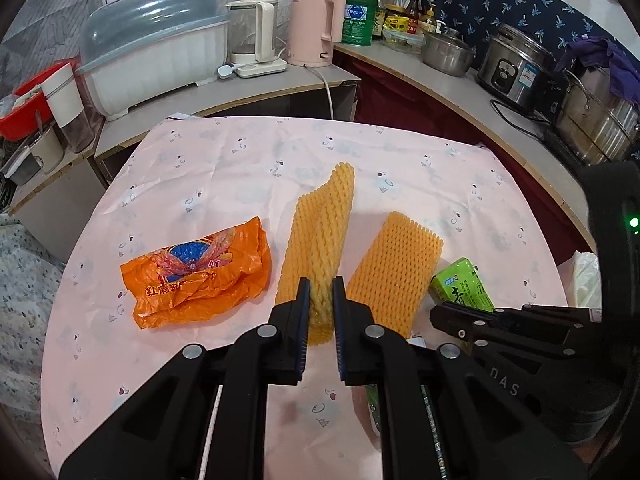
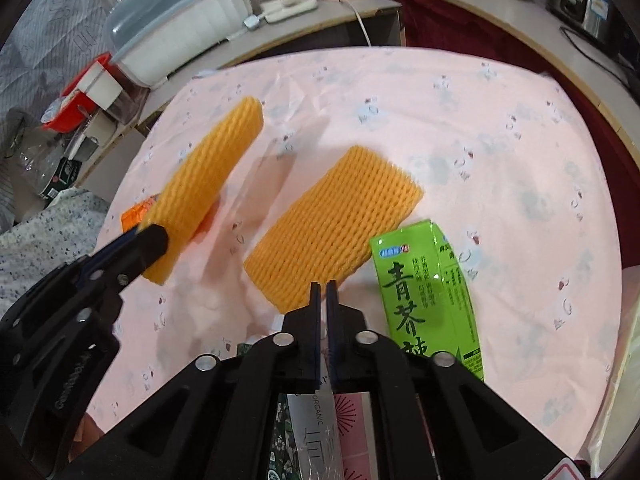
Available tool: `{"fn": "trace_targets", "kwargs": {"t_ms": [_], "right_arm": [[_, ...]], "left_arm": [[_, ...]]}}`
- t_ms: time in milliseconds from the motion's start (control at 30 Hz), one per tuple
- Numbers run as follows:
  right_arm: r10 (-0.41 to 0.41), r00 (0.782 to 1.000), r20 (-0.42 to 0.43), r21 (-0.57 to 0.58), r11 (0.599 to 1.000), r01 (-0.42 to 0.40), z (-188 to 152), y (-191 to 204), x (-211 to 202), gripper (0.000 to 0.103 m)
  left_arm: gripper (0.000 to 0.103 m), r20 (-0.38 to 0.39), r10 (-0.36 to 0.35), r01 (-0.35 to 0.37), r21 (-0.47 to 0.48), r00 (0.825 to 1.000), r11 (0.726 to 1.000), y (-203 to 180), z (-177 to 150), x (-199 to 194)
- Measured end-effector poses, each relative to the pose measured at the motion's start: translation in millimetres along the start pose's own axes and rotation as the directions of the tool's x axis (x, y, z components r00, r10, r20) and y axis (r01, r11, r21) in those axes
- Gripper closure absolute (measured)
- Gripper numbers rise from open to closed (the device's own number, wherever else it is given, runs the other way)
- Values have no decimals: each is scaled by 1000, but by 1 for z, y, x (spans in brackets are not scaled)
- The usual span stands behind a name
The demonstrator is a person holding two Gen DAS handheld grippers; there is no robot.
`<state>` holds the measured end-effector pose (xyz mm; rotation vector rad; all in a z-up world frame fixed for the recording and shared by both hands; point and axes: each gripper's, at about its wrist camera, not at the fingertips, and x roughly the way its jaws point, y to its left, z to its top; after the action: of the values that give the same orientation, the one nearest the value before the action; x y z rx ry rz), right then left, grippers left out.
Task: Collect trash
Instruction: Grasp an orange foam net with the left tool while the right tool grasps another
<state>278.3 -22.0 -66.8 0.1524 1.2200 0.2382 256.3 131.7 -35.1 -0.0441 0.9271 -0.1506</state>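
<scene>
My left gripper (image 1: 321,284) is shut on a yellow foam fruit net (image 1: 320,240) and holds it up off the pink tablecloth (image 1: 224,168); the net also shows in the right wrist view (image 2: 204,184), lifted and tilted. A second yellow foam net (image 1: 394,268) lies flat on the cloth (image 2: 336,224). A crumpled orange plastic bag (image 1: 200,276) lies to the left. A green tea carton (image 2: 428,292) lies to the right. My right gripper (image 2: 323,286) is shut and empty, just in front of the flat net's near edge.
A printed packet (image 2: 320,432) lies under my right gripper. White plastic (image 1: 586,280) sits at the table's right edge. Counters behind hold a dish rack (image 1: 156,64), kettles (image 1: 316,28), pots (image 1: 600,120) and a rice cooker (image 1: 516,68).
</scene>
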Motion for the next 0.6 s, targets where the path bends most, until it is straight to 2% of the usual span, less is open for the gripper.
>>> {"fn": "trace_targets", "kwargs": {"t_ms": [167, 233, 400, 467, 500, 600], "right_arm": [[14, 998, -64, 46, 999, -11, 3, -7, 20, 80], [11, 997, -81, 48, 999, -8, 6, -7, 27, 70], [6, 995, -103, 32, 999, -3, 16, 2, 44, 67], [14, 995, -101, 25, 1000, -12, 21, 4, 47, 75], [25, 995, -101, 26, 999, -22, 23, 4, 48, 87], [36, 996, -83, 21, 999, -35, 25, 5, 46, 94]], "left_arm": [[92, -7, 2, -2, -5, 1000, 1000, 5, 1, 5], [92, -12, 1, -1, -8, 1000, 1000, 7, 2, 8], [92, -27, 3, -4, -12, 1000, 1000, 11, 3, 18], [92, -35, 5, -6, -16, 999, 1000, 13, 2, 22], [92, -38, 7, -8, -17, 999, 1000, 13, 1, 24], [92, -45, 11, -12, -17, 999, 1000, 14, 0, 27]]}}
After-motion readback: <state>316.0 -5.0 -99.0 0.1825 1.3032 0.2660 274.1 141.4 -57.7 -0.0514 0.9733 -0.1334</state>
